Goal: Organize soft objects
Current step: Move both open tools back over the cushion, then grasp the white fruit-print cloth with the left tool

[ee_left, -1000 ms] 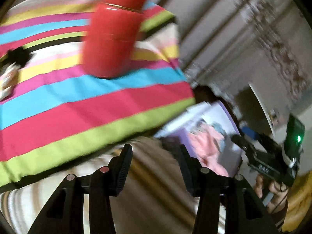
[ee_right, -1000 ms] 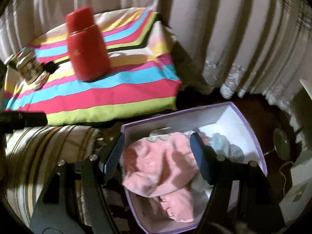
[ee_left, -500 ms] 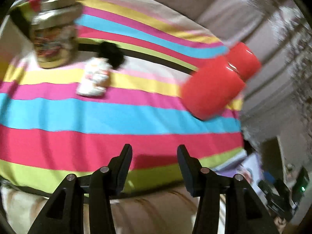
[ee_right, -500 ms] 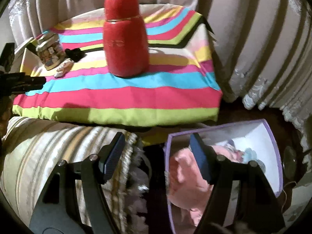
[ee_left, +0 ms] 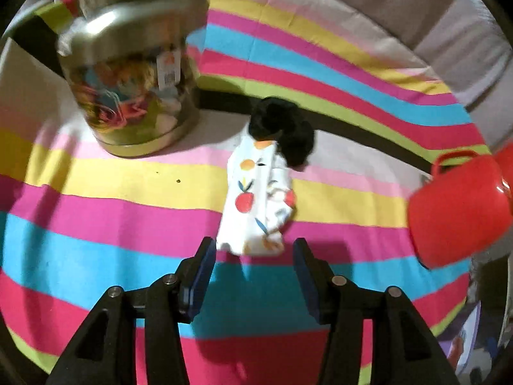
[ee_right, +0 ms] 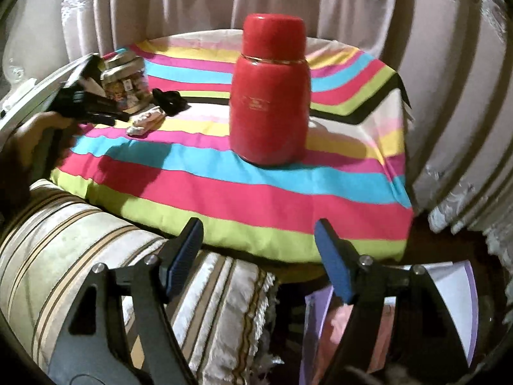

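You are reaching for the fruit-print cloth [ee_left: 255,199], just right of the jar [ee_left: 131,73]; left gripper [ee_left: 253,276] and right gripper [ee_right: 259,256] are opening, both empty, so straddle it, then close.

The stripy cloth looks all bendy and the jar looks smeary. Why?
Left wrist view: the fisheye lens curves the striped cloth, and motion smears the metal-lidded jar. Right wrist view: the red flask is only slightly soft, and its edges bow too.

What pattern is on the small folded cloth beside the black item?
White small folded cloth printed with red and orange fruit; clearest in left wrist view.
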The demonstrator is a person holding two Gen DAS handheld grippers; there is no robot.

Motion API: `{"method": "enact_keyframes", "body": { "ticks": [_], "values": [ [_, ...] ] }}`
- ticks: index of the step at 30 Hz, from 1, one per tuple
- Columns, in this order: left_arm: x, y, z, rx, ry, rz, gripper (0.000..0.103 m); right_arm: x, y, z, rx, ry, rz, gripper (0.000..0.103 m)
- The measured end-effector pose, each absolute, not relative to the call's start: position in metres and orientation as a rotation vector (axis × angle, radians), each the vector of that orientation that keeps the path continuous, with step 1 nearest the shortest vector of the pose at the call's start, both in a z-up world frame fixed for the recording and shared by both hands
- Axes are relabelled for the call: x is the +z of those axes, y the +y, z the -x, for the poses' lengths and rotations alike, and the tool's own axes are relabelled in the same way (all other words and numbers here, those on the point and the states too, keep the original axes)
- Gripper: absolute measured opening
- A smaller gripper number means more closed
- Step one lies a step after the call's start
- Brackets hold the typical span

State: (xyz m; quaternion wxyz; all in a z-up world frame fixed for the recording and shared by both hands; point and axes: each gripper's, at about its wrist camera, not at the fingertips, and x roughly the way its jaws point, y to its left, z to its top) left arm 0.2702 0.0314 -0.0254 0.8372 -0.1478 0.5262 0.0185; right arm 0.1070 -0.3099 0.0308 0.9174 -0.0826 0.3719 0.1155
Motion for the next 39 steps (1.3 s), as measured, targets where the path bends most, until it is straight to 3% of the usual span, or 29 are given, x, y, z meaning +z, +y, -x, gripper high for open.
{"method": "enact_keyframes", "body": {
  "ticks": [5, 17, 25, 29, 39],
  "values": [
    [-0.037, 0.027, -0.290, 0.063, 1.124, 0.282, 0.062, 0.025, -0.305, -0.118, 0.296, 0.771, 0.186, 0.077],
    [-0.050, 0.022, -0.307, 0.011, 1.133, 0.152, 0.064, 0.029, -0.259, -0.144, 0.415, 0.791, 0.295, 0.077],
    [-0.048, 0.014, -0.295, -0.114, 1.082, -0.029, 0.041, 0.025, -0.195, -0.172, 0.413, 0.876, 0.442, 0.077],
    [-0.050, 0.035, -0.287, -0.171, 1.057, 0.081, 0.030, 0.020, -0.161, -0.190, 0.433, 0.926, 0.499, 0.077],
    [-0.041, 0.083, -0.259, -0.285, 1.089, 0.314, 0.028, 0.022, -0.113, -0.251, 0.401, 0.953, 0.524, 0.077]
  ]
}}
